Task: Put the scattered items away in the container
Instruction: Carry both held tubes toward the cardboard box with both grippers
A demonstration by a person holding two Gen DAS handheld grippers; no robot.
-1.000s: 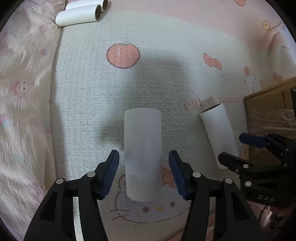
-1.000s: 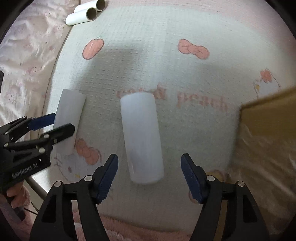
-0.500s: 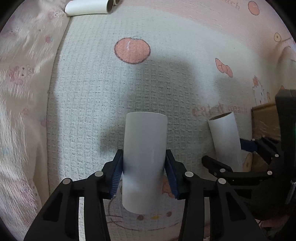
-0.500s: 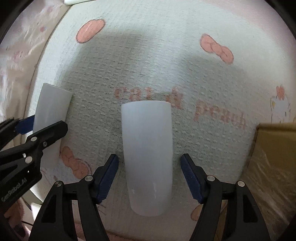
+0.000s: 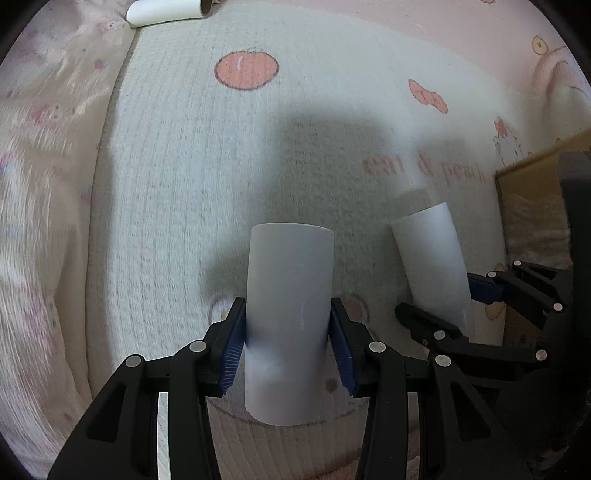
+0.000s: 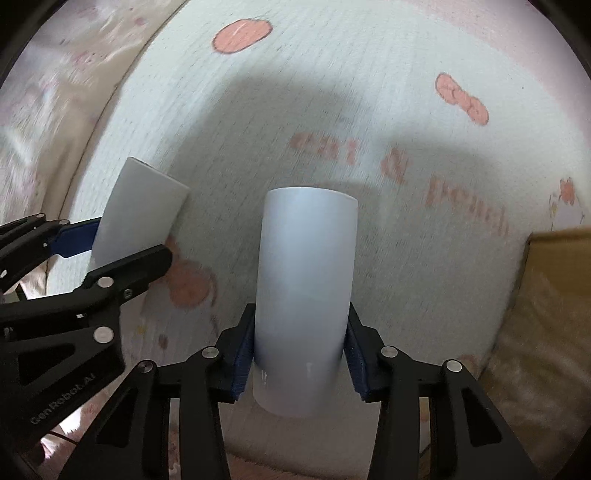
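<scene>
On the bed lies a pale waffle-textured blanket [image 5: 177, 155], printed with a peach [image 5: 246, 69], pink bows and faded lettering, and it carries everything in both views. At its right edge sits the cardboard box [image 6: 554, 295], brown and open-sided toward the cameras; in the left wrist view only a corner of it [image 5: 528, 192] shows behind the other tool.

The left claw [image 5: 288, 345] is clenched on a white paper tube [image 5: 290, 314], its blue pads pressing the tube's lower half from both sides while the upper end points away over the blanket. The same tube [image 6: 138, 218] appears at the left of the right wrist view, caught between that claw's fingers.

The right claw [image 6: 301, 350] grips a second white tube [image 6: 306, 288] in the same manner, pads tight on either flank. From the left wrist view this second tube [image 5: 430, 258] leans slightly leftward, just beside the box corner. Whether either tube is raised off the blanket or resting on it is hard to judge, given the motion blur.

Far off, at the blanket's top left edge, another small tube [image 5: 166, 11] lies on its side.
</scene>
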